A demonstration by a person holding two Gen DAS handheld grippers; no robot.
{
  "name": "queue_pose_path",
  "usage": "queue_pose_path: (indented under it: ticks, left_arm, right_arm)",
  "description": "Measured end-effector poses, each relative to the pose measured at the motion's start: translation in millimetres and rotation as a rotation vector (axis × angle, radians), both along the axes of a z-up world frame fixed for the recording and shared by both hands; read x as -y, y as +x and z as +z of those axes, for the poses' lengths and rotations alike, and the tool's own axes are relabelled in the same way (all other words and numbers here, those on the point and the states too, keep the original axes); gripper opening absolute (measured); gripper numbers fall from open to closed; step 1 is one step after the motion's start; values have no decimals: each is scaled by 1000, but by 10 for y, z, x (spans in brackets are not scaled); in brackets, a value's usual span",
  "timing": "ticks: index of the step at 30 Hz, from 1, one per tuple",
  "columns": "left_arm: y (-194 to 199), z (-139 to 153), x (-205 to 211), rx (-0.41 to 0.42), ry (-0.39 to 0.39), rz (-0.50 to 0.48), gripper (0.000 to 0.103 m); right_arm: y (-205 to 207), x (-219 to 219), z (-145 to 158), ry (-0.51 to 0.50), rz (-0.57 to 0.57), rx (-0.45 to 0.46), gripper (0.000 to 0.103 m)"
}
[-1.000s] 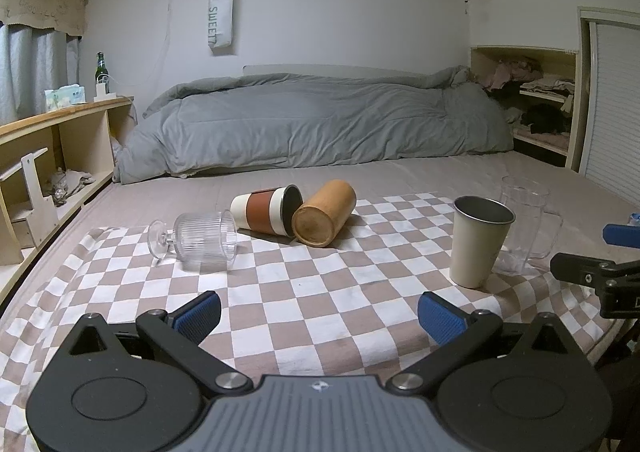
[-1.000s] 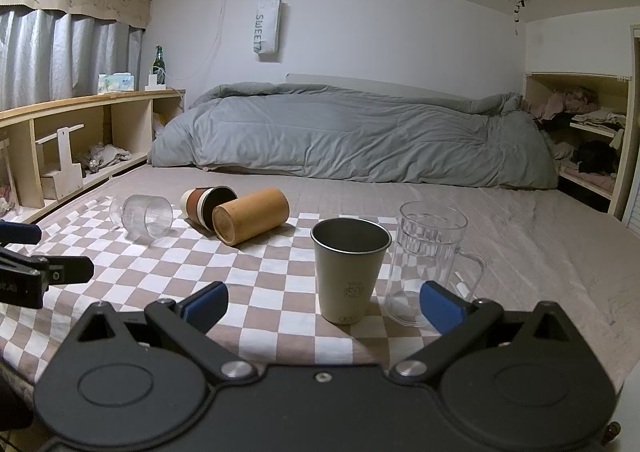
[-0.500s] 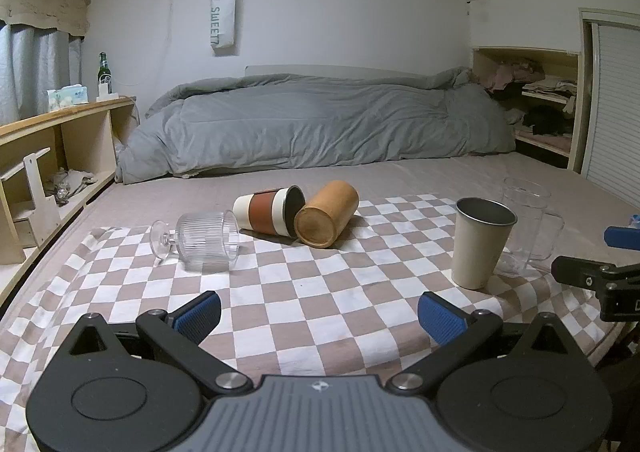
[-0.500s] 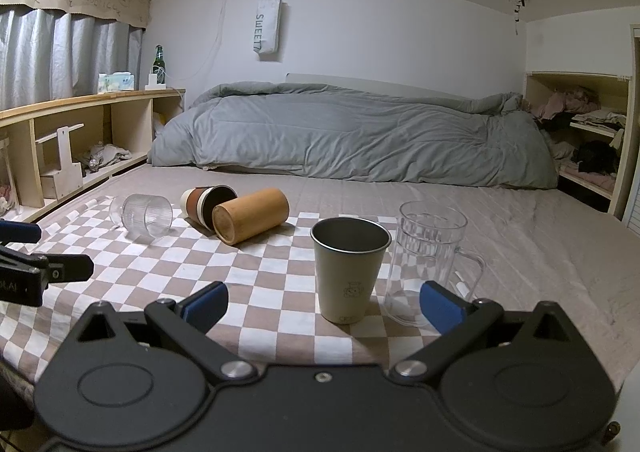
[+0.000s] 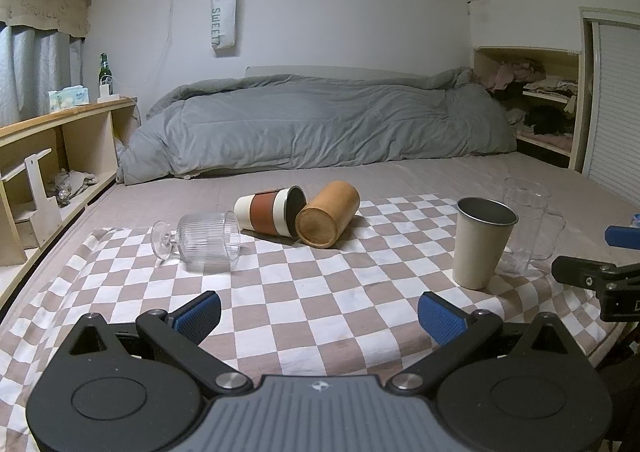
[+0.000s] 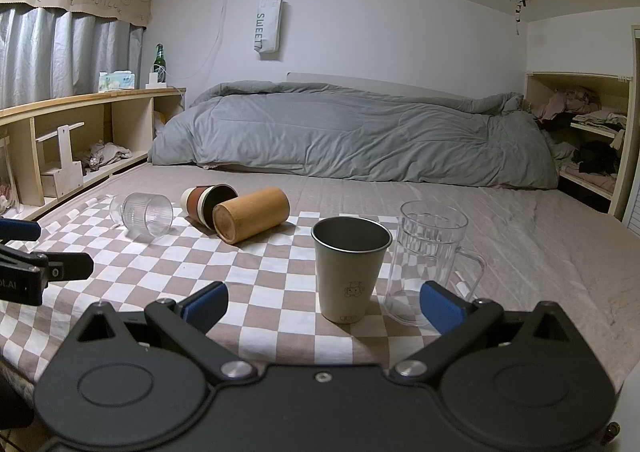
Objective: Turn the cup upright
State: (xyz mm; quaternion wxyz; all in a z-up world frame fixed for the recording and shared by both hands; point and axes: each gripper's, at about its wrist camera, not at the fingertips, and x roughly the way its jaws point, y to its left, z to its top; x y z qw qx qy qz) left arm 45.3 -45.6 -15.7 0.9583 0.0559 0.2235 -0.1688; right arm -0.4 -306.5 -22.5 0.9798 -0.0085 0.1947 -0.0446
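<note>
On the checkered cloth (image 5: 320, 292), both tools (image 5: 319, 312) (image 6: 324, 304) gape empty; the mug (image 6: 428, 264) half hides one pad.

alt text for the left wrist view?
Open left hand-held gripper above a checkered cloth: ribbed glass, banded cup and wooden cup lie sideways; metal cup and clear mug stand upright.

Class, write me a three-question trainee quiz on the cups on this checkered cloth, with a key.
1. True or false: the metal cup stands upright.
2. How many cups lie on their sides on the checkered cloth?
3. Which lying cup touches the bamboo cup: A) ribbed glass, B) banded cup?

Key: 1 true. 2 three. 3 B. The glass mug also stands; the left gripper and right gripper are open, holding nothing.
</note>
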Motion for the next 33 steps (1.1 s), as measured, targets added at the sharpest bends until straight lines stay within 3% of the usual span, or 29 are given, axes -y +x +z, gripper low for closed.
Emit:
queue_pose_path:
  ticks: [33]
  left_arm:
    - [-10, 22, -8, 3, 3, -1, 103]
  right_arm:
    - [-1, 6, -7, 0, 1, -1, 103]
